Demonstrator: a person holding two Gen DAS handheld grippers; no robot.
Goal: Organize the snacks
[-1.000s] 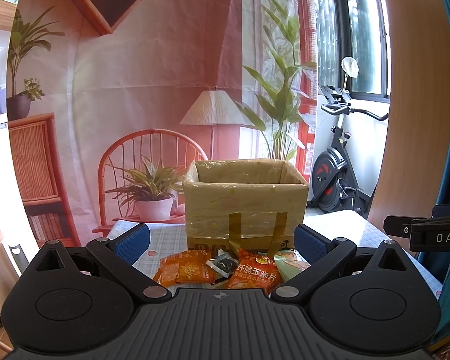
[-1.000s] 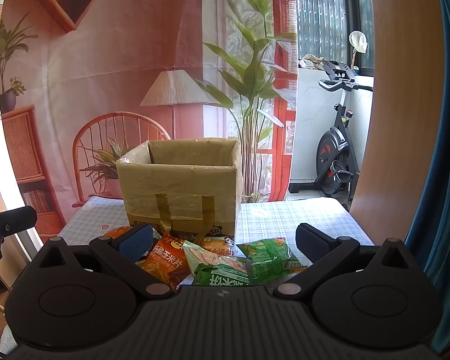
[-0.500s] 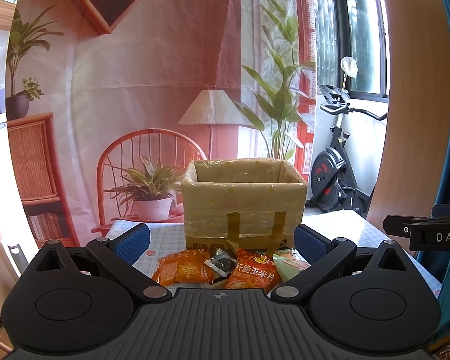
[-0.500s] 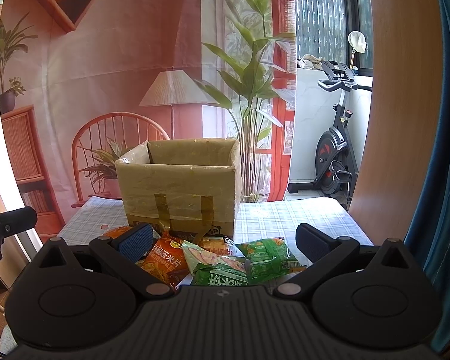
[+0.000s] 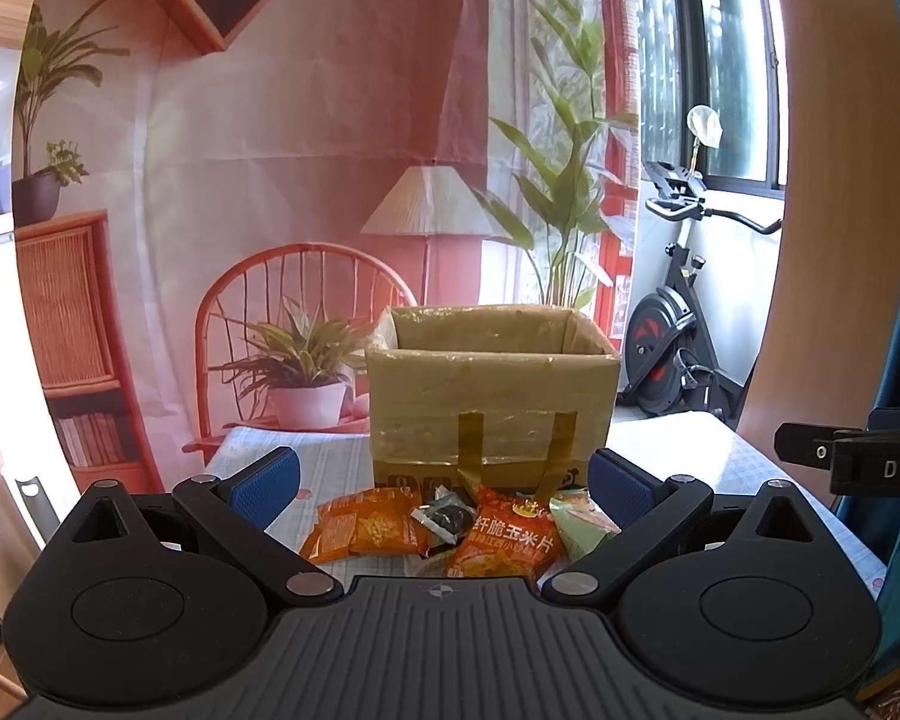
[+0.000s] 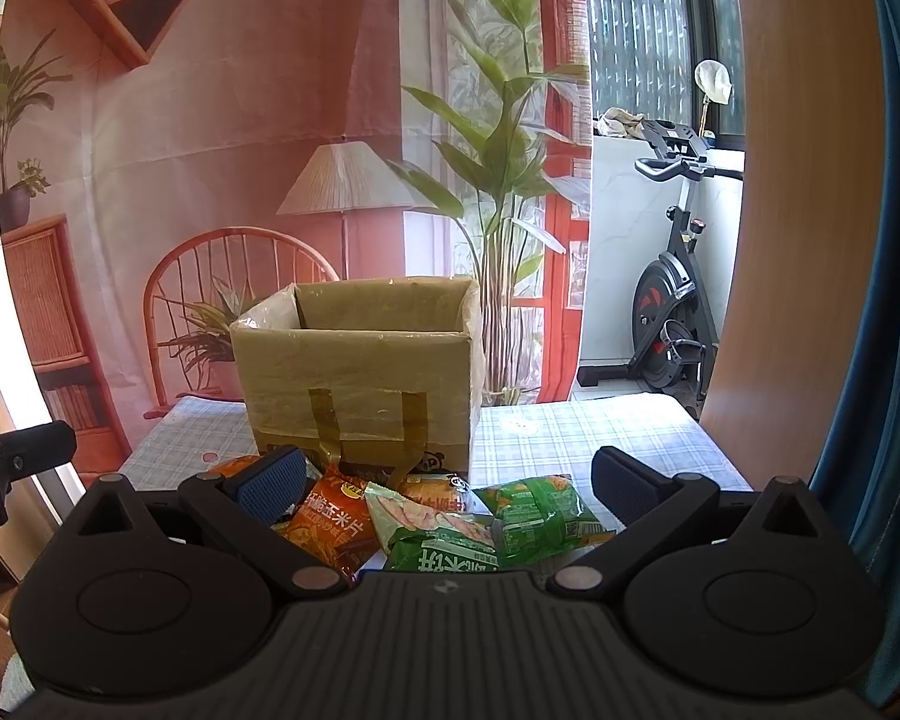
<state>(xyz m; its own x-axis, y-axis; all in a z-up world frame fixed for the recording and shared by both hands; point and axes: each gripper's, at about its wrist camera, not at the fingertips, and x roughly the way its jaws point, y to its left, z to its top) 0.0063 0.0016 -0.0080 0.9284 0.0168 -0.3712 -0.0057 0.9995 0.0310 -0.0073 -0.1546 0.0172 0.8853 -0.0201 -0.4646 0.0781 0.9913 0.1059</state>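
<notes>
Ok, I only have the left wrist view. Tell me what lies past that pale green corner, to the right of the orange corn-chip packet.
Observer: The right wrist view shows two packets there. The pale green packet is the one whose corner you see. A darker green packet lies to its right, in front of the cardboard box.
Operator: Report the right gripper's state.
Observer: The right gripper is open and holds nothing. Both green packets show between its fingers.
</notes>
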